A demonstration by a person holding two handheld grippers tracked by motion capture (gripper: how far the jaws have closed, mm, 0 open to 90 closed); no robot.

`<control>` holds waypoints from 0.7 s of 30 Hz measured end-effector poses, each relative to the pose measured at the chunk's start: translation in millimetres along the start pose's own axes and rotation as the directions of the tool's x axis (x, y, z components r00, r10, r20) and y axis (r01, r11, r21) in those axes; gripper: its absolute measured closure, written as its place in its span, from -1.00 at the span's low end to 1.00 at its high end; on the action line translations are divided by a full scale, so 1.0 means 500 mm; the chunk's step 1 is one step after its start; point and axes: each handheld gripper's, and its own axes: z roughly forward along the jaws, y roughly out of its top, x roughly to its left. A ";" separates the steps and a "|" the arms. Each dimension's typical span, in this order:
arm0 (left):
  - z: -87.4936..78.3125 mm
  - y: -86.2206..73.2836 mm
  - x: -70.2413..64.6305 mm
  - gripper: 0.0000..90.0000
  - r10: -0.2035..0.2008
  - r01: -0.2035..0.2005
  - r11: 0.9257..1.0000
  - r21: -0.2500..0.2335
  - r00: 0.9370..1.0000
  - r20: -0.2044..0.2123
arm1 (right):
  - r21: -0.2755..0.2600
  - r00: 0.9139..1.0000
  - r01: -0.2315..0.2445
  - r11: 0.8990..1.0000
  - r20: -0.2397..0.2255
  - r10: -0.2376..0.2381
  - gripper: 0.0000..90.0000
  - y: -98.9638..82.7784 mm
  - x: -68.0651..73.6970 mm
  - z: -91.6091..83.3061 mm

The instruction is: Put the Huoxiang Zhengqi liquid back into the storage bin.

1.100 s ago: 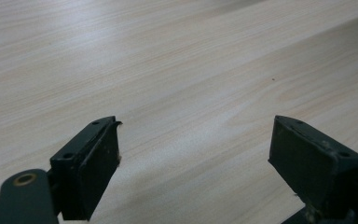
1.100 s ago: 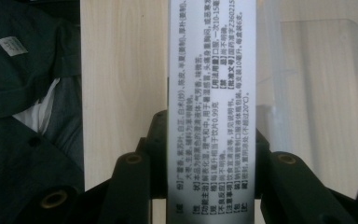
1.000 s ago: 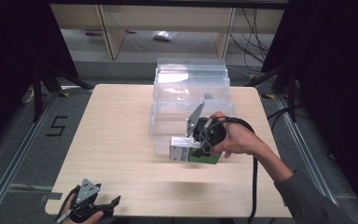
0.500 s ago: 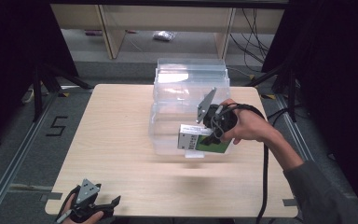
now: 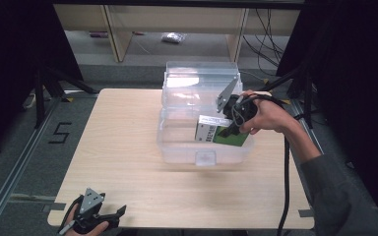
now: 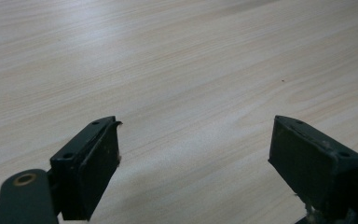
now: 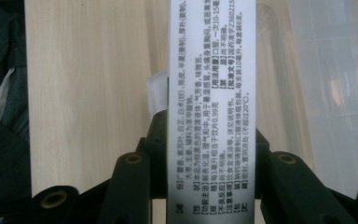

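A green and white carton point(image 5: 220, 132) printed with small text hangs over the open clear plastic bin point(image 5: 177, 147), above its right half. My right gripper point(image 5: 230, 129) is shut on the carton, with a hand behind it. In the right gripper view the carton's white text panel point(image 7: 210, 107) rises between the two black jaws, with the gripper point(image 7: 209, 163) pinching its narrow sides. My left gripper point(image 5: 109, 215) rests at the table's near left corner, open, nothing between its fingers. In the left gripper view the gripper point(image 6: 193, 154) shows bare wood between its wide-apart jaws.
The bin's clear lid point(image 5: 200, 81) stands open behind it at the table's far edge. The light wooden table point(image 5: 123, 128) has bare room to the left and front of the bin. Dark floor and a shelf point(image 5: 177, 19) lie beyond the table.
My right gripper has carried the carton back and to the right, from in front of the bin to over its right half. The left gripper has stayed put.
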 end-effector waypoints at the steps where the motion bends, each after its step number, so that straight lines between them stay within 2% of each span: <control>1: -0.002 -0.001 0.005 -0.66 0.034 -0.034 0.999 0.023 0.999 0.005 | 0.007 1.000 -0.014 1.000 -0.001 0.014 0.45 -0.003 -0.003 0.002; 6: -0.001 -0.001 0.005 -0.66 0.032 -0.032 0.999 0.019 0.999 0.011 | 0.019 1.000 -0.021 1.000 0.001 0.021 0.45 -0.015 -0.032 0.017; 9: -0.001 -0.001 0.005 -0.66 0.037 -0.038 0.999 0.024 0.999 0.013 | 0.028 0.999 -0.035 0.999 -0.023 0.036 0.44 -0.024 -0.049 0.027; 11: -0.001 -0.001 0.004 -0.66 0.038 -0.038 0.999 0.023 0.999 0.012 | 0.030 0.999 -0.041 0.999 -0.019 0.042 0.45 -0.027 -0.054 0.031; 12: 0.001 -0.001 0.001 -0.66 0.023 -0.023 1.000 0.016 1.000 0.006 | 0.030 0.999 -0.038 0.999 -0.023 0.039 0.44 -0.029 -0.059 0.034; 13: 0.003 -0.002 0.002 -0.66 0.024 -0.024 1.000 0.014 1.000 0.003 | 0.050 0.997 -0.067 0.996 -0.020 0.068 0.44 -0.035 -0.064 0.041; 15: 0.002 -0.002 0.002 -0.66 0.025 -0.025 1.000 0.016 1.000 0.002 | 0.053 0.997 -0.069 0.996 -0.020 0.070 0.44 -0.037 -0.068 0.045; 18: 0.002 -0.001 0.001 -0.66 0.018 -0.018 1.000 0.014 1.000 0.003 | 0.043 0.999 -0.046 0.998 -0.022 0.047 0.44 -0.046 -0.085 0.058; 19: 0.001 -0.001 0.004 -0.66 0.035 -0.035 0.999 0.025 0.999 0.015 | 0.037 0.999 -0.041 0.998 -0.028 0.042 0.44 -0.052 -0.092 0.067; 21: 0.000 -0.002 0.003 -0.66 0.035 -0.035 0.999 0.033 0.999 0.006 | 0.050 0.999 -0.040 0.998 -0.027 0.041 0.45 -0.055 -0.094 0.072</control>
